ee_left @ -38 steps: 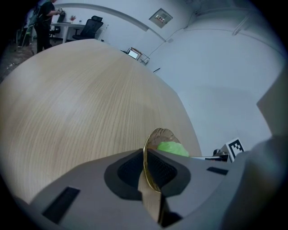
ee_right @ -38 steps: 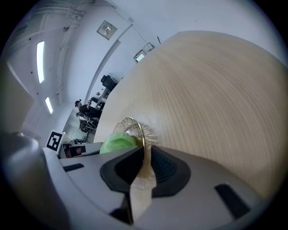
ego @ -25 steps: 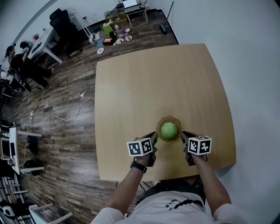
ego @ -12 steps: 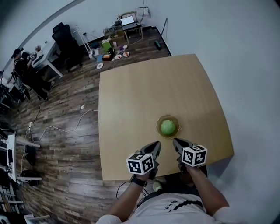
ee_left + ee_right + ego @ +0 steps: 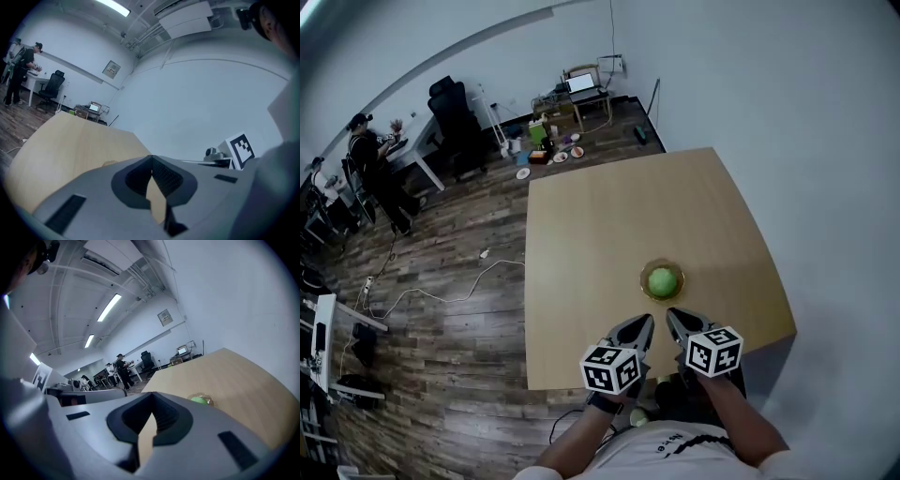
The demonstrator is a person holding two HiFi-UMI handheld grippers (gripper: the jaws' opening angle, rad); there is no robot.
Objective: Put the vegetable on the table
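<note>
A round green vegetable (image 5: pixel 662 280) lies in a small amber glass bowl (image 5: pixel 647 291) on the light wooden table (image 5: pixel 609 225), toward its near right part. My left gripper (image 5: pixel 641 322) hovers over the near edge, just short of the bowl and to its left, jaws shut and empty. My right gripper (image 5: pixel 672 316) is close beside it, also shut with nothing held. In the right gripper view, the vegetable (image 5: pixel 199 400) shows beyond the closed right gripper (image 5: pixel 151 393). In the left gripper view, only the bowl's rim (image 5: pixel 110 163) peeks over the closed left gripper (image 5: pixel 151 157).
A white wall runs along the table's right and far sides. On the wooden floor to the left lie cables (image 5: pixel 441 295). Further off are plates (image 5: pixel 562 156), a laptop (image 5: pixel 579 84), office chairs (image 5: pixel 455 117) and a person (image 5: pixel 375 169) at a desk.
Both grippers have pulled back from either side of the bowl toward the table's near edge and drawn closer together. The vegetable stays in the bowl.
</note>
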